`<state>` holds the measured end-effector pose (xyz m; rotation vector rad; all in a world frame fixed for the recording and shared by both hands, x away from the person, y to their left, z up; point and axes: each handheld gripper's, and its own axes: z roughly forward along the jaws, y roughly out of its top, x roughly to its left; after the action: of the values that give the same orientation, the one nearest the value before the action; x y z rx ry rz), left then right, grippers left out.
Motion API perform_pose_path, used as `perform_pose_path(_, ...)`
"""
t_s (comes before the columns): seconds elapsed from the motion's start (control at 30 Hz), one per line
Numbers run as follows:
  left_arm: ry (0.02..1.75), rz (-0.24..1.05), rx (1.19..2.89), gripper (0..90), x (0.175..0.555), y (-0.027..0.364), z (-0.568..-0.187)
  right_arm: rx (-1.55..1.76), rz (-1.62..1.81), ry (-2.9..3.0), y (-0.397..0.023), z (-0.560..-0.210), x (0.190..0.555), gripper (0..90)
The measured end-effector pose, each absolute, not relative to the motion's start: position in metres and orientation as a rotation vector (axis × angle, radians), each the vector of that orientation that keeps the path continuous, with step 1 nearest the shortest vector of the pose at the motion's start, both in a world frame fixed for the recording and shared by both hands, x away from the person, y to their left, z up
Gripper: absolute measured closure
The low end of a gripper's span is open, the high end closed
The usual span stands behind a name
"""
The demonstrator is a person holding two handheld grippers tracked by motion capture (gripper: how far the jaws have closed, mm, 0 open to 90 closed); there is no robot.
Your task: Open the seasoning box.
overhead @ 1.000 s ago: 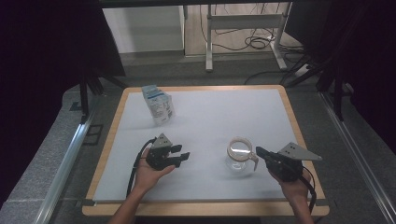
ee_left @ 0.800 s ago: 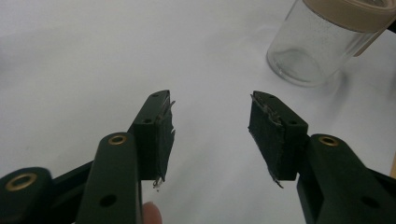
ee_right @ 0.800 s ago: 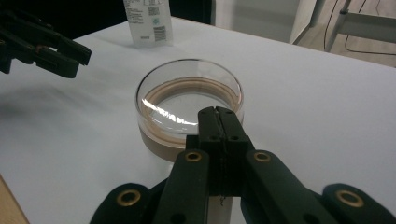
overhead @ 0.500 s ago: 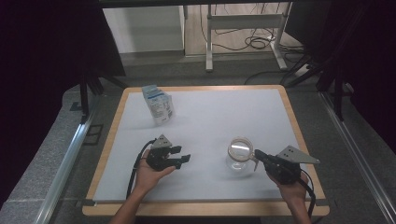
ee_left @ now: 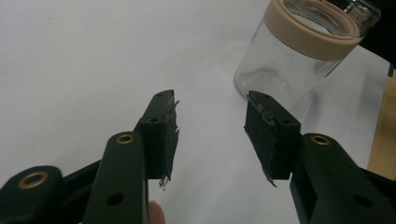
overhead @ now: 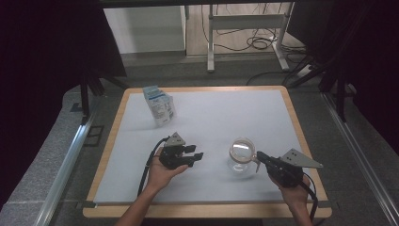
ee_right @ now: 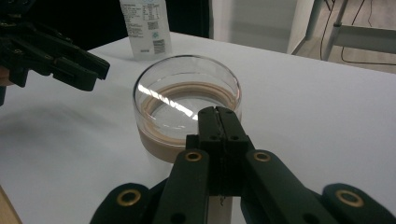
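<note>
A clear glass jar [overhead: 241, 157] with a beige band and a see-through lid stands upright on the white tabletop [overhead: 221, 117], right of centre near the front. My right gripper [overhead: 259, 156] is shut, its tips against the jar's near rim [ee_right: 182, 107]. Nothing visible lies between its closed jaws [ee_right: 218, 112]. My left gripper [overhead: 197, 154] lies a short way left of the jar, pointing at it. Its jaws [ee_left: 212, 109] have just been closing and stand open with only bare table between them. The jar [ee_left: 289, 60] is just beyond its tips.
A blue-and-white carton [overhead: 158, 106] stands upright at the back left of the table, also behind the jar [ee_right: 144, 28] in the right gripper view. A wooden rim [overhead: 113, 136] frames the tabletop. Cables trail from both grippers toward the front edge.
My left gripper has shifted a little to the right, toward the jar. The right gripper and the jar have hardly moved.
</note>
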<state>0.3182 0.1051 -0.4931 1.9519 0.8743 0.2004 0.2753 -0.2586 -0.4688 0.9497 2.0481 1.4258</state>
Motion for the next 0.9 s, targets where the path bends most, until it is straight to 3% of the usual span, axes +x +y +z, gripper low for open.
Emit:
perform_pose_path(0.17, 0.886, 0.183, 1.925, 56.6, 0.320, 0.106, -0.494, 0.952, 1.437, 2.044, -0.260, -0.470, 0.275, 90.0)
perform_pose_path(0.23, 0.882, 0.166, 1.912, 62.9, 0.322, 0.105, -0.494, 0.949, 1.439, 2.042, -0.259, -0.470, 0.275, 90.0)
perform_pose_path(0.43, 0.849, 0.135, 1.918, 70.9, 0.325, 0.095, -0.491, 0.946, 1.444, 2.034, -0.260, -0.471, 0.274, 90.0)
perform_pose_path(0.6, 0.816, 0.100, 1.935, 88.9, 0.329, 0.082, -0.488, 0.950, 1.452, 2.030, -0.261, -0.473, 0.273, 90.0)
perform_pose_path(0.9, 0.693, 0.102, 1.968, 90.0, 0.334, 0.040, -0.464, 0.955, 1.440, 2.033, -0.263, -0.477, 0.274, 90.0)
